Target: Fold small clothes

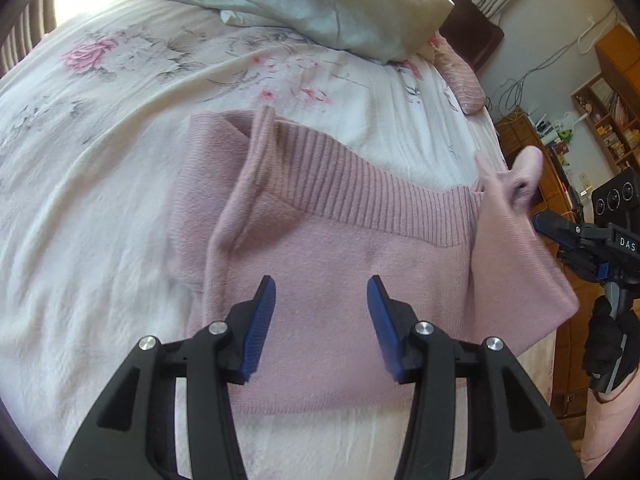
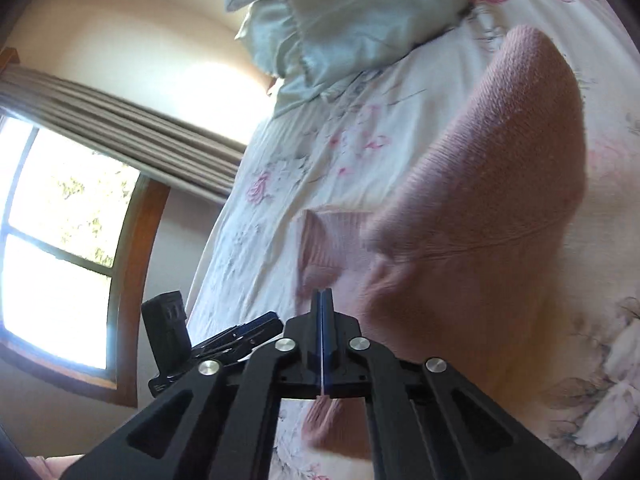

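Your left gripper (image 1: 322, 288) is hovering with its jaws wide and holding nothing, poised just above the body of the pink sweater (image 1: 320, 272), which is lying on the bed (image 1: 80, 200) with one sleeve already folded across it. Your right gripper (image 2: 322, 300) is keeping its jaws pressed together on a thin edge of that sweater, seemingly the other sleeve (image 1: 516, 216), and is lifting it clear of the bed at the sweater's right side. From here the risk, as I judge it, is slip: you are pinching only a small bite of soft knit, so a quick swing could pull it free, or drag the whole sweater sideways since nothing is pinning the body down. The raised sleeve could also land bunched rather than flat. The left wrist view is giving you the layout: the ribbed hem, the folded sleeve, the pillow (image 1: 340, 4) beyond, and the right gripper off to the side. The right wrist view is showing what that one cannot: the closed jaws themselves with knit trapped between them, though the fabric there is blurred.
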